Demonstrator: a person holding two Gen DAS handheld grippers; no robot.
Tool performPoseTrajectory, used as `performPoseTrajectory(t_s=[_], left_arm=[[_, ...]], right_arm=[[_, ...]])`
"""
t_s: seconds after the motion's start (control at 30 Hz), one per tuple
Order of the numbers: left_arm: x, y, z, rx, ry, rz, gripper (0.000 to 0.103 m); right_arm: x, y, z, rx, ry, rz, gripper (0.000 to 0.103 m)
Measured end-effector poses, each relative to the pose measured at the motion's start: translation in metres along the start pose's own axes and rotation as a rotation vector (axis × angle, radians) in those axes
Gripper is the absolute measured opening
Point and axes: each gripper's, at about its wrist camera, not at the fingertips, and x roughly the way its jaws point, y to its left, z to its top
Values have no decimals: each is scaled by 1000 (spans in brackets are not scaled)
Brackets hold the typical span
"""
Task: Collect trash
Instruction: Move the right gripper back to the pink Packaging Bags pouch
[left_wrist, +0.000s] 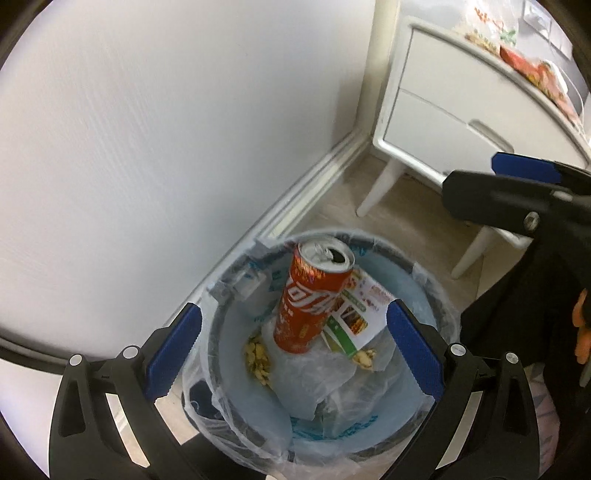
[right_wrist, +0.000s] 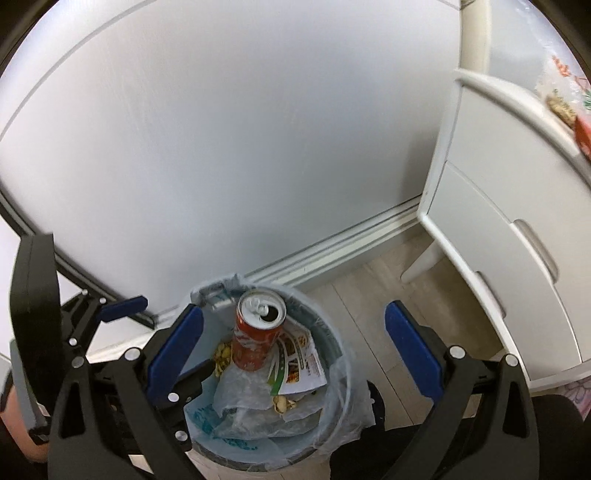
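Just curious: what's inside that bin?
In the bin: an upright red can, a leaflet, nut shells and clear plastic. Anything beneath the plastic is hidden.

White script lettering on the red soda can (left_wrist: 314, 300) standing in the bin, resembling a cola logo but too distorted to spell out. Small white characters along the can's lower side, unreadable. Printed leaflet (left_wrist: 360, 314) behind the can, with green bands, food photos and red print too blurred to read. Teal print on the plastic bag (right_wrist: 207, 415) in the bin, likewise illegible.
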Motion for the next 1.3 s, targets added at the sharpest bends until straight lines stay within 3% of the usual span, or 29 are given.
performPoseTrajectory(t_s=[0.3,0.6,0.93,1.3], left_arm=[[-59,-18,36,41,-133,35,97],[-108,-71,82,190,-267,47,97],[-137,-118,133,203,-352,-31,97],[-140,-202,180,322,-402,-115,97]], right_arm=[[-57,-22,28,8,-127,-46,96],[-119,-58,55,24,-264,-108,96],[-170,-114,72,65,-341,-231,96],[-217,-180,61,144,-397,-332,96]])
